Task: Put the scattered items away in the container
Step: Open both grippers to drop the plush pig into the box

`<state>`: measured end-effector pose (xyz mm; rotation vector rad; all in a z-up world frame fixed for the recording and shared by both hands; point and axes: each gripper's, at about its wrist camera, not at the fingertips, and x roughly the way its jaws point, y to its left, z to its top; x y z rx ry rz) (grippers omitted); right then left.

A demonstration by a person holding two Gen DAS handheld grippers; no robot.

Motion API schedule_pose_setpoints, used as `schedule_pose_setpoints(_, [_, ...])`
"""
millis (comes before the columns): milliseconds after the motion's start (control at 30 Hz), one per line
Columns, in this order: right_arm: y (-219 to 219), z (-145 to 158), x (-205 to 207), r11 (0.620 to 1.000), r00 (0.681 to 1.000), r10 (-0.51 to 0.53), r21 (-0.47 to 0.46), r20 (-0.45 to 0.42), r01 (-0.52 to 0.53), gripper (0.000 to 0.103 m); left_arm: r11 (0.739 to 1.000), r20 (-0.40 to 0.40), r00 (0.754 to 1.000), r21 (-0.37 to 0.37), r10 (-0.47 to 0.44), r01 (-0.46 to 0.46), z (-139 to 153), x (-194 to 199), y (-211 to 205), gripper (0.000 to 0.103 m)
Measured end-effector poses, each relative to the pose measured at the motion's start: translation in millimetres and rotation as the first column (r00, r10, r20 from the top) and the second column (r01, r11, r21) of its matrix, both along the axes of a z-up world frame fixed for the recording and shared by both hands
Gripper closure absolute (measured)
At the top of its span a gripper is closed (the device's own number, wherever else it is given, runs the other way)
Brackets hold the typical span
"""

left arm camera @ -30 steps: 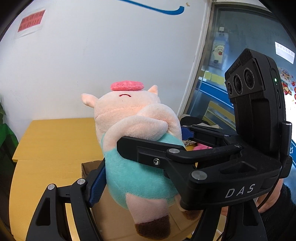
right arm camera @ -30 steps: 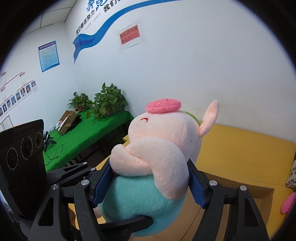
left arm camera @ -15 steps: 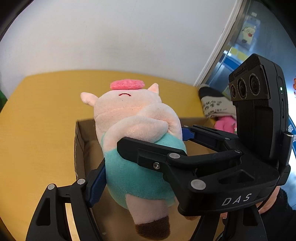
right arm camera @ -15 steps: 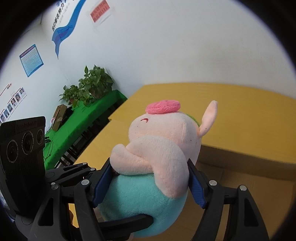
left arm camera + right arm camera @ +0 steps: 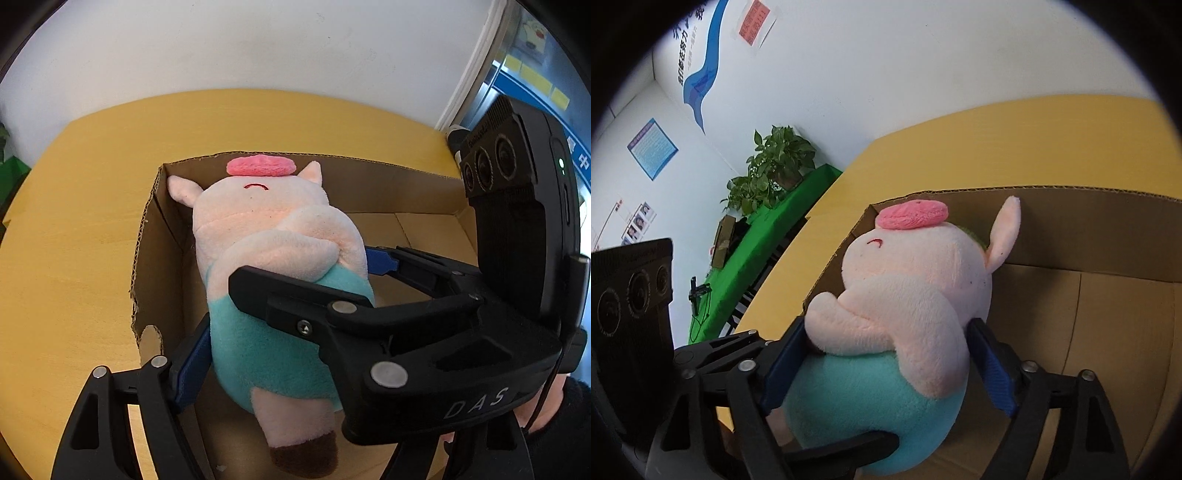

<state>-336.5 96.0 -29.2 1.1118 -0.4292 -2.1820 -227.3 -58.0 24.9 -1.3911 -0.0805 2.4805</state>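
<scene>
A plush pig (image 5: 273, 266) with a pink body, teal shirt and a pink cap is held by both grippers over the open cardboard box (image 5: 369, 184). My left gripper (image 5: 280, 310) is shut on its belly. My right gripper (image 5: 886, 354) is shut on the pig (image 5: 908, 295) from the other side; its black body crosses the left wrist view (image 5: 424, 332). The pig's head points into the box (image 5: 1089, 229), near its left corner. Its lower part hangs over the box floor.
The box sits on a yellow wooden table (image 5: 74, 229) by a white wall. A green-covered table (image 5: 768, 254) with potted plants (image 5: 772, 170) stands to the left. A glass door (image 5: 535, 55) is at the right. The box floor (image 5: 1108, 314) is bare where it shows.
Both grippers have tilted down and moved forward with the pig. The box interior now fills the view beneath it; the pig is lower and closer to the box's far wall.
</scene>
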Motion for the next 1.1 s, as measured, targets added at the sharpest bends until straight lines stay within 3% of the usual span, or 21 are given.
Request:
schedule_pose_setpoints(300, [15, 37, 20, 0.997, 0.994, -0.056, 0.041, -0.092, 0.060, 0.012, 0.991, -0.110, 0.985, 0.020, 0.135, -0.133, 34, 26, -27, 0.008])
schedule_pose_setpoints(500, [38, 90, 60, 0.996, 0.985, -0.074, 0.027, -0.158, 0.079, 0.012, 0.991, -0.206, 0.969, 0.026, 0.135, -0.132, 67, 88, -18, 0.008])
schedule_pose_setpoints(567, [45, 105, 83, 0.991, 0.984, -0.104, 0.063, -0.142, 0.114, 0.012, 0.991, -0.241, 0.962, 0.014, 0.131, -0.131, 83, 69, -13, 0.007])
schedule_pose_setpoints(633, [54, 116, 113, 0.985, 0.983, -0.134, 0.086, -0.129, 0.146, 0.012, 0.989, -0.325, 0.937, -0.034, 0.128, -0.147, 88, 95, 1, 0.006])
schedule_pose_setpoints(700, [61, 126, 151, 0.971, 0.973, -0.168, 0.142, -0.156, 0.190, 0.012, 0.978, -0.432, 0.891, -0.083, 0.136, -0.190, 110, 141, 18, 0.000])
schedule_pose_setpoints(800, [71, 132, 208, 0.944, 0.954, -0.204, 0.213, -0.219, 0.251, 0.012, 0.985, -0.493, 0.864, -0.074, 0.098, -0.154, 121, 178, 28, 0.000])
schedule_pose_setpoints(900, [81, 132, 255, 0.923, 0.943, -0.221, 0.258, -0.250, 0.285, 0.012, 0.987, -0.510, 0.854, -0.056, 0.102, -0.152, 125, 210, 37, 0.000])
schedule_pose_setpoints(1100, [94, 133, 312, 0.859, 0.908, -0.281, 0.341, -0.310, 0.382, 0.012, 0.993, -0.473, 0.875, 0.005, 0.108, -0.120, 116, 243, 50, 0.000])
